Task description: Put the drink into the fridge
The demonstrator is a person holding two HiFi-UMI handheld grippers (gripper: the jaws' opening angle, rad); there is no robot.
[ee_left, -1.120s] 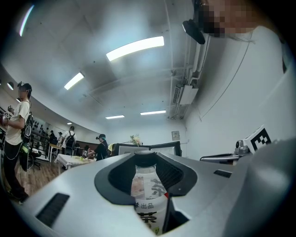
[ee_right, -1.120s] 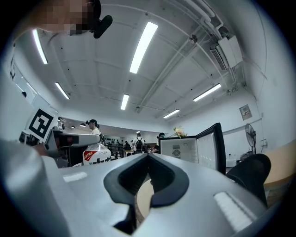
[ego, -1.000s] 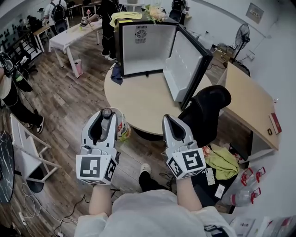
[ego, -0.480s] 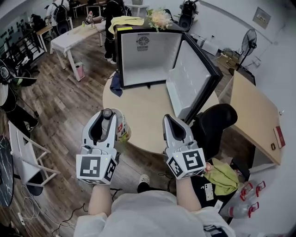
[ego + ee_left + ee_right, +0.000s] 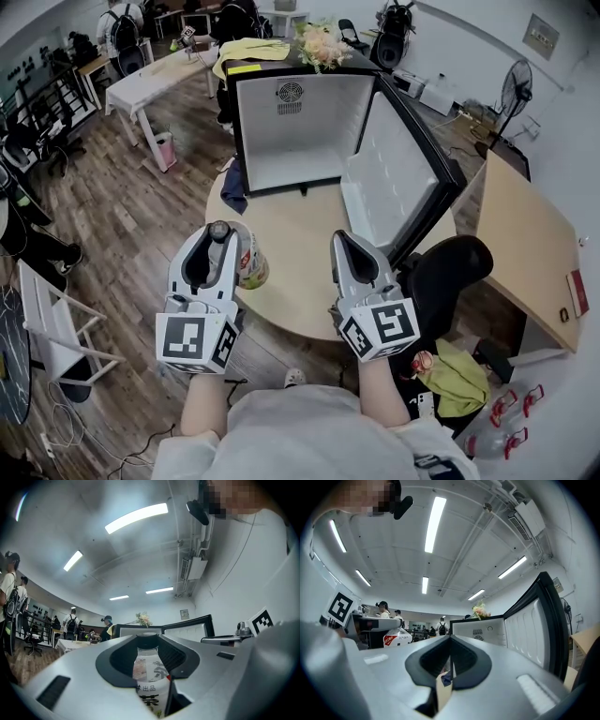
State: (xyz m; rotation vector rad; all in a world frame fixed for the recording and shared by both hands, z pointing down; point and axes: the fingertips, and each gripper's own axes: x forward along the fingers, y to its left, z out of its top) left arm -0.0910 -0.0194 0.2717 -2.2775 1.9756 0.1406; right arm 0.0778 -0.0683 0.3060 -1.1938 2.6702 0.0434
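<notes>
As the open black mini fridge with the white interior [image 5: 300, 131] is seen nearer than a second ago, the round beige desk [image 5: 291, 244] is now found beneath both grippers. Clear labelled drink bottle [image 5: 251, 264]: largely hidden by the left gripper [image 5: 217, 232], jaws clamped on it, held over the desk edge, outside the fridge. Right gripper [image 5: 343, 240]: jaws pressed together, nothing held.

Left hand-held gripper [image 5: 217, 234]: silver-grey moulded plastic shell, rounded, tapering toward tip; dark ribbed lining inside jaws. Right hand-held gripper [image 5: 340, 239]: same silver-grey shell, same dark lining. White cube with black square markers at rear of each: left marker cube [image 5: 194, 339], right marker cube [image 5: 380, 328]. Person wears pale grey top [image 5: 309, 431].
</notes>
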